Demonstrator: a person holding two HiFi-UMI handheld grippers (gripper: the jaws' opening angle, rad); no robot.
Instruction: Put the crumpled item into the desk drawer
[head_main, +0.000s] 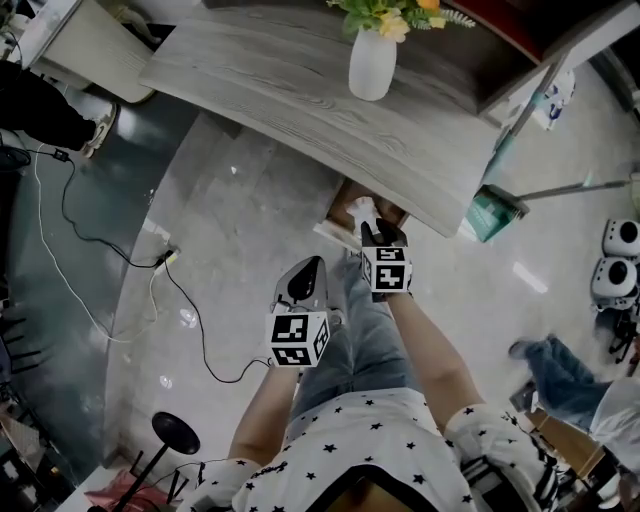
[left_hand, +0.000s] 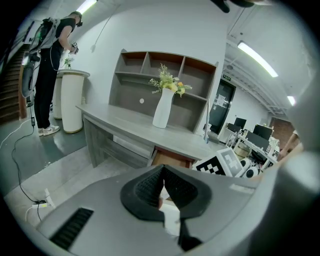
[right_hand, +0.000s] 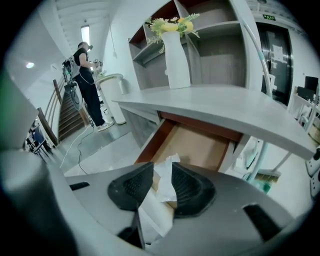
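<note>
The crumpled white paper (head_main: 362, 212) hangs over the open wooden desk drawer (head_main: 343, 196), which is pulled out from under the grey desk (head_main: 290, 90). My right gripper (head_main: 383, 236) is just above the drawer's front. In the right gripper view the paper (right_hand: 165, 186) sits between the jaws of the right gripper (right_hand: 162, 169), which stand apart and open, with the drawer's bare bottom (right_hand: 200, 145) behind. My left gripper (head_main: 304, 275) hangs lower left, away from the drawer. Its jaws (left_hand: 162, 172) are shut and hold nothing.
A white vase (head_main: 372, 62) with flowers stands on the desk. Cables (head_main: 100, 245) and a power strip lie on the floor to the left. A green dustpan (head_main: 492, 212) leans by the desk's right end. A person (left_hand: 50, 65) stands far left.
</note>
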